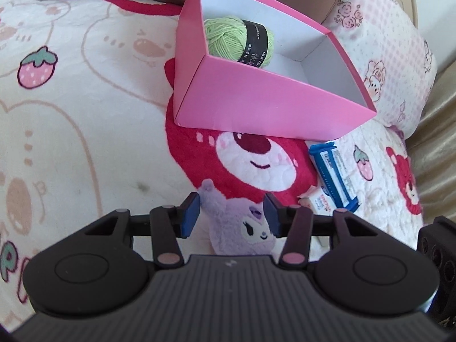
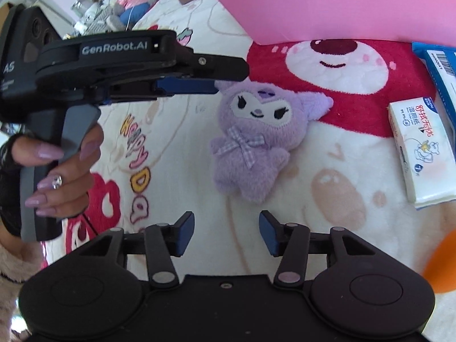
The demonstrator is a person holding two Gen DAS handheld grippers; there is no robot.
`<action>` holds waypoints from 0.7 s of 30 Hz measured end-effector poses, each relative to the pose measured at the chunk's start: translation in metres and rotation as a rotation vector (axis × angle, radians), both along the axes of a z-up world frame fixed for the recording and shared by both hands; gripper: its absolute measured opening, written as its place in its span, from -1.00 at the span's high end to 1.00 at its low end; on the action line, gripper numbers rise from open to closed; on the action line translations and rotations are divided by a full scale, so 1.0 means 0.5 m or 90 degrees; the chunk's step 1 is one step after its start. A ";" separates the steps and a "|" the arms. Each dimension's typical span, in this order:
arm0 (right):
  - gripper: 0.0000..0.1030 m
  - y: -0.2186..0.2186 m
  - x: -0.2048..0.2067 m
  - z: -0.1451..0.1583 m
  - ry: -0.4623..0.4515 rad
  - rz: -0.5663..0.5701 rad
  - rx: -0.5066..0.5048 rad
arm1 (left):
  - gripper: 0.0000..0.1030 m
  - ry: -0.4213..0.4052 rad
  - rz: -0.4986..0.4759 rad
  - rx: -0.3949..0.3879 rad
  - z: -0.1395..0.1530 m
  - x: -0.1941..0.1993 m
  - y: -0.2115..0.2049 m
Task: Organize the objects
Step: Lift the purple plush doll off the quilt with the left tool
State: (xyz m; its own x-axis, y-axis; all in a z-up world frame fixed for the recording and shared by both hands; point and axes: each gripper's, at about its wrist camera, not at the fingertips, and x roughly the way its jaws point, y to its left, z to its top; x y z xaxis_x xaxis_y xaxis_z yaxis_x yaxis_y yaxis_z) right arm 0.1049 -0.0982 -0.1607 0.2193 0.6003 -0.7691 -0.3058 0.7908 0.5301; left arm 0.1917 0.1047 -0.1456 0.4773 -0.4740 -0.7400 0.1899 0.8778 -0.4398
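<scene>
Though fluffy, purple plush toy w/ bow.

The fluffy purple plush toy was only half visible from the left wrist, its lower body hidden behind the gripper housing. The pink cardboard box got chopped by the top edge in the right wrist view, so you couldn't see inside. An orange rounded thing poked in at the right edge, no telling what. The print on the green yarn ball's black label was too small to read.
</scene>
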 end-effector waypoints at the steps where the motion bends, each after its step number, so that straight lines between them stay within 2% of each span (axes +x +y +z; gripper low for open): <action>1: -0.10 0.003 0.002 -0.003 0.000 -0.010 0.005 | 0.08 -0.002 -0.006 0.012 0.002 0.003 -0.004; 5: -0.11 0.008 0.008 -0.013 0.001 -0.050 0.019 | 0.08 -0.002 -0.043 -0.002 0.017 -0.007 -0.006; 9: -0.11 0.002 0.008 -0.011 -0.020 -0.093 0.033 | 0.08 -0.016 -0.042 0.013 0.029 -0.008 -0.005; 11: 0.02 -0.005 0.005 -0.006 -0.050 -0.113 0.020 | 0.08 -0.014 -0.030 -0.001 0.032 -0.005 0.001; 12: 0.20 -0.009 0.005 -0.001 -0.068 -0.119 0.004 | 0.07 -0.013 -0.025 -0.008 0.031 -0.003 0.004; 14: 0.30 -0.015 0.004 0.006 -0.096 -0.119 -0.016 | 0.07 -0.007 -0.018 -0.014 0.025 0.003 0.005; 15: 0.45 -0.020 0.009 0.009 -0.101 -0.123 -0.011 | 0.07 -0.004 -0.017 -0.012 0.021 0.008 0.003; 17: 0.48 -0.026 0.016 0.011 -0.109 -0.127 -0.005 | 0.07 0.004 -0.020 -0.010 0.010 0.018 -0.004; 21: 0.54 -0.019 0.015 0.016 -0.142 -0.112 -0.051 | 0.01 0.015 -0.033 -0.004 -0.010 0.037 -0.024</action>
